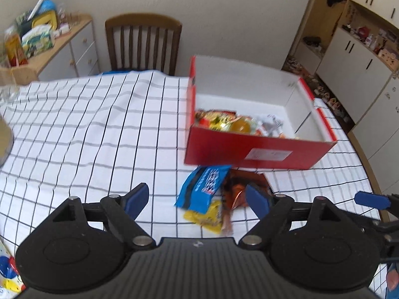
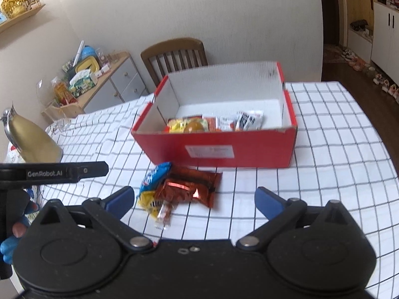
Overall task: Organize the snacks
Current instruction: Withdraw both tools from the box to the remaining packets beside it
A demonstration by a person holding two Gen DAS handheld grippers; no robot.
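Note:
A red cardboard box (image 1: 251,149) (image 2: 219,147) with a white inside stands on the checked tablecloth and holds several snack packets (image 1: 224,122) (image 2: 214,123). In front of it lie a blue packet (image 1: 203,189) (image 2: 154,175), a shiny red-brown packet (image 1: 237,189) (image 2: 192,186) and a yellow packet (image 1: 208,215) (image 2: 149,203), bunched together. My left gripper (image 1: 199,199) is open and empty just above this bunch. My right gripper (image 2: 193,201) is open and empty, near the same bunch. The left gripper's body (image 2: 62,172) shows at the left of the right wrist view.
A wooden chair (image 1: 143,44) (image 2: 174,54) stands behind the table. A sideboard (image 1: 62,47) (image 2: 109,82) with clutter is at the far left. A gold jug (image 2: 30,139) stands on the table's left. The table's right edge (image 1: 369,164) is near the box.

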